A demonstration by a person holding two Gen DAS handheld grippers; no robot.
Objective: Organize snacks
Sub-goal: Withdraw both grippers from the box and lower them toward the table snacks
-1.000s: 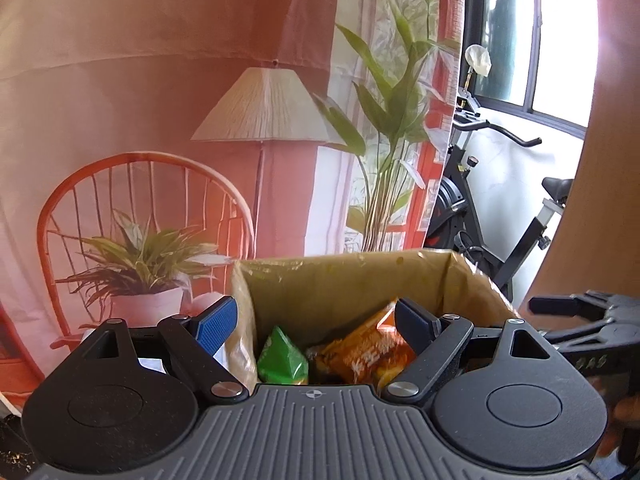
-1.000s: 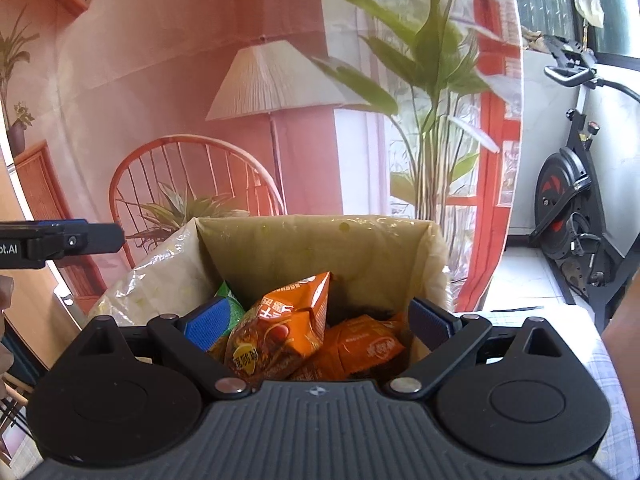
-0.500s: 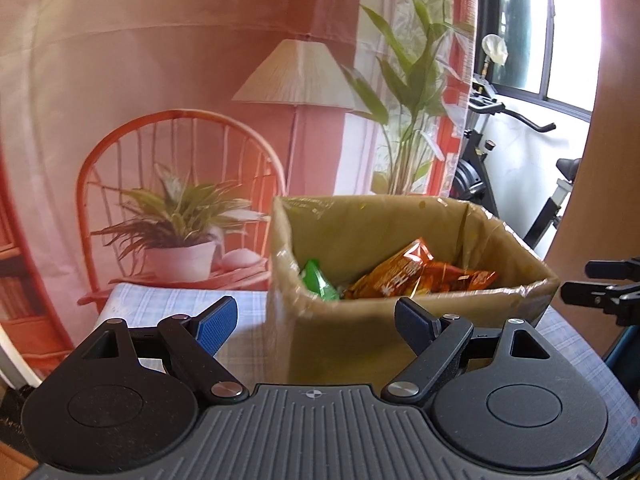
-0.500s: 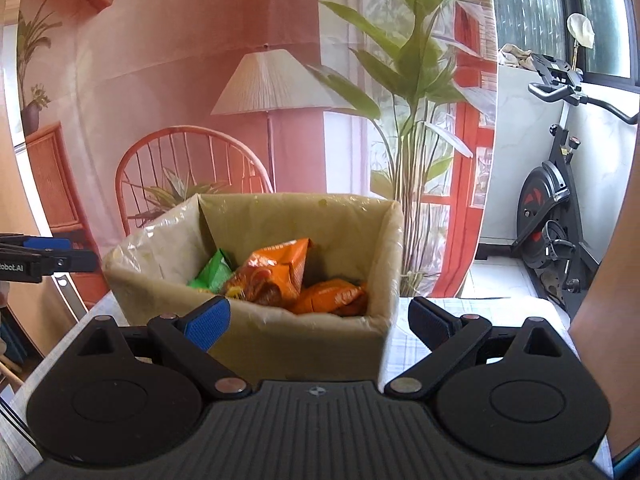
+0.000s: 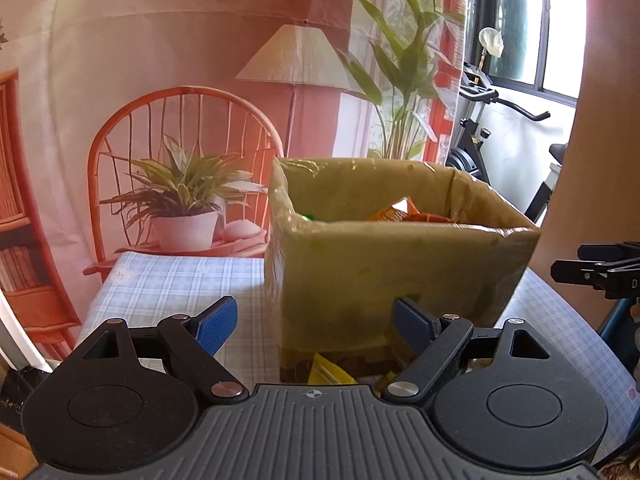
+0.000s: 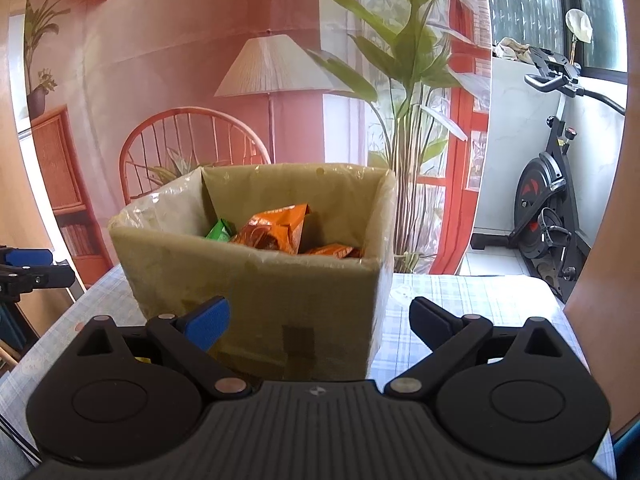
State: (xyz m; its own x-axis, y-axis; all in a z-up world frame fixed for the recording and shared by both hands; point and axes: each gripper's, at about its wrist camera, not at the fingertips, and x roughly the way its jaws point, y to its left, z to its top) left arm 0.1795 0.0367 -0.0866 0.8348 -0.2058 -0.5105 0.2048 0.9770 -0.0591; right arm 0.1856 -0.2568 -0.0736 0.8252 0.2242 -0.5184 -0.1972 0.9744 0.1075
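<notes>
Left wrist view: yellow snack packet [image 5: 329, 372] is seen just below-ahead between the left gripper [image 5: 316, 322] jaws, spread wide, nothing grasped.

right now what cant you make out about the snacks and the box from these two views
- Box contents, left wrist view: the near wall hides all but the tips of the orange packets.
- Box bottom, right wrist view: only the top of the green packet and orange packets show.
- Yellow packet on the table, left wrist view: cut off by the left gripper body.
- Packet print: too small to read.
</notes>
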